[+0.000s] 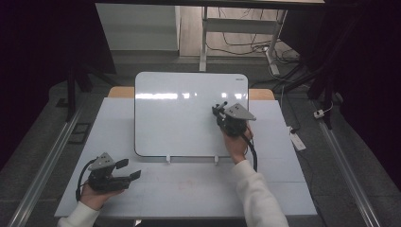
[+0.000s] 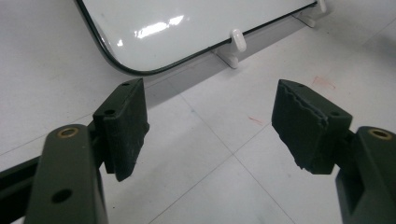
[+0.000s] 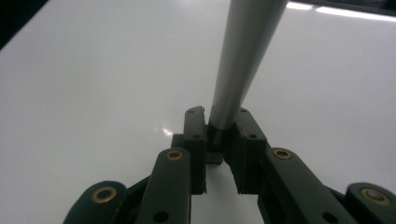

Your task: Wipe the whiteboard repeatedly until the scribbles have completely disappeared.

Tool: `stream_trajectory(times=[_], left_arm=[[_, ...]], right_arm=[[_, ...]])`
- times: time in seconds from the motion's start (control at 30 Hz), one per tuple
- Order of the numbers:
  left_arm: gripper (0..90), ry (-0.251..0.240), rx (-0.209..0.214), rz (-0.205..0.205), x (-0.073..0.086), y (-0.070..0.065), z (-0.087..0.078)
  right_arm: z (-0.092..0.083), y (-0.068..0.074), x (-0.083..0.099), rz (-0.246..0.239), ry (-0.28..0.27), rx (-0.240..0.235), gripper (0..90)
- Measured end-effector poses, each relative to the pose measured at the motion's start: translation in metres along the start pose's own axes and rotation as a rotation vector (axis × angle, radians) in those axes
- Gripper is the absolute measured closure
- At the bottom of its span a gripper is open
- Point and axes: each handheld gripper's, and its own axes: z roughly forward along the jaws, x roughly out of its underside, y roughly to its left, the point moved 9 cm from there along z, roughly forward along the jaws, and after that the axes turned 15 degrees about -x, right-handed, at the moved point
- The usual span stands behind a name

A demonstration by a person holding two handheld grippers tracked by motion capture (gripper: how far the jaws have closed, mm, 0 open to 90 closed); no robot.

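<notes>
White long sleeves are worn on both forearms. Each hand-held gripper is built of dark, matt parts, fitted with brass-coloured pivot bushes, topped by a grey three-cornered plate and trailed by a black cable.

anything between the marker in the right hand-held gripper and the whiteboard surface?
Nothing visible. The right hand-held gripper is shut on the grey marker, held over the whiteboard, whose white face looks bare around it. Its tip is out of frame, so contact can't be told. The left hand-held gripper sits open, off the board.
</notes>
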Motion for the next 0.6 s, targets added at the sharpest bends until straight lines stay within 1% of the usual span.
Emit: stream_trajectory(times=[0.03,0.07,0.1,0.13,0.17,0.2,0.23,0.27,0.3,0.37,0.4,0.43,0.47,0.5,0.57,0.6], left_arm=[[27.8,0.001,0.001,-0.003,0.000,0.000,0.000],[27.8,0.001,0.000,-0.005,0.000,0.001,0.001],[27.8,0.001,0.001,-0.004,0.000,0.001,0.001],[27.8,0.002,0.002,-0.003,0.000,0.001,0.001],[27.8,0.003,0.004,-0.002,0.000,0.001,0.002],[27.8,0.004,0.005,-0.003,0.000,0.001,0.002],[27.8,0.002,0.003,-0.003,0.000,0.001,0.001],[27.8,0.000,0.003,0.000,0.000,0.000,0.000],[27.8,-0.001,0.002,0.000,0.000,0.000,-0.001],[27.8,-0.005,-0.001,-0.002,0.000,0.001,-0.002],[27.8,-0.006,0.000,-0.004,0.000,0.001,-0.002],[27.8,-0.005,0.001,-0.006,0.000,0.001,-0.001],[27.8,-0.002,0.002,-0.004,0.000,0.001,0.000],[27.8,0.000,0.003,-0.004,0.000,0.001,0.000],[27.8,0.001,0.002,-0.006,0.000,0.002,0.001],[27.8,0.001,0.003,-0.006,0.000,0.002,0.001]], right_arm=[[-0.001,-0.004,-0.001,0.019,-0.011,0.006,78.3],[-0.001,-0.004,-0.001,0.029,-0.014,0.003,78.3],[0.001,0.001,0.000,0.017,0.001,-0.012,78.3],[0.004,0.011,0.003,-0.004,0.017,-0.039,78.3],[0.008,0.022,0.007,-0.014,0.031,-0.073,78.3],[0.011,0.030,0.009,-0.043,0.045,-0.089,78.3],[0.012,0.033,0.010,-0.066,0.052,-0.086,78.3],[0.013,0.031,0.009,-0.056,0.044,-0.084,78.3],[0.011,0.024,0.006,-0.029,0.023,-0.067,78.3],[0.006,0.004,-0.001,0.009,-0.012,-0.010,78.3],[0.003,-0.004,-0.005,0.028,-0.020,0.005,78.3],[0.003,-0.008,-0.007,0.035,-0.024,0.011,78.3],[0.003,-0.008,-0.008,0.027,-0.018,0.011,78.3],[0.005,-0.004,-0.008,0.016,-0.008,-0.002,78.3],[0.011,0.011,-0.003,-0.028,0.024,-0.046,78.3],[0.013,0.015,-0.001,-0.055,0.034,-0.054,78.3]])
